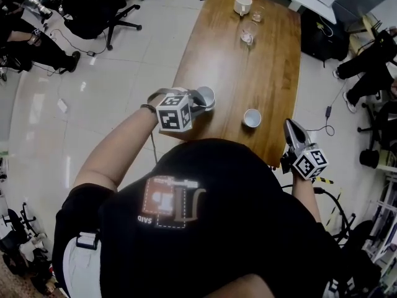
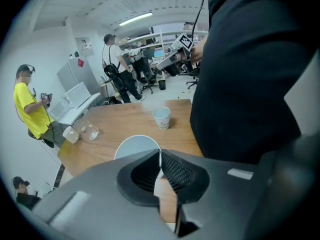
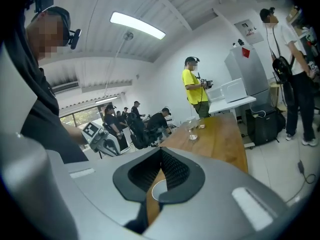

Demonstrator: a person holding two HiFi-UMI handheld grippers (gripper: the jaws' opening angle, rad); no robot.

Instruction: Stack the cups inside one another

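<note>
From overhead, a person in a black shirt stands at the near end of a long wooden table (image 1: 248, 73). The left gripper (image 1: 197, 104) is clamped on the rim of a white cup (image 1: 208, 94) at the table's near left edge; I can't tell whether the cup touches the wood. A second cup (image 1: 252, 118) stands upright to its right, apart from it and near the same end. The right gripper (image 1: 290, 128) hangs just off the table's near right corner, apart from both cups. At the far end are a mug (image 1: 242, 4) and two glasses (image 1: 249, 34).

In the left gripper view, the jaws are pressed together with the thin wall of the cup pinched between them, its round mouth showing just beyond the tips. The second cup sits farther out on the wood, and the mug and glasses are at the left.

In the right gripper view, the jaws meet at their tips with nothing between them. Below the tips, a white cup rim shows on the tabletop. The left gripper is off to the left.
</note>
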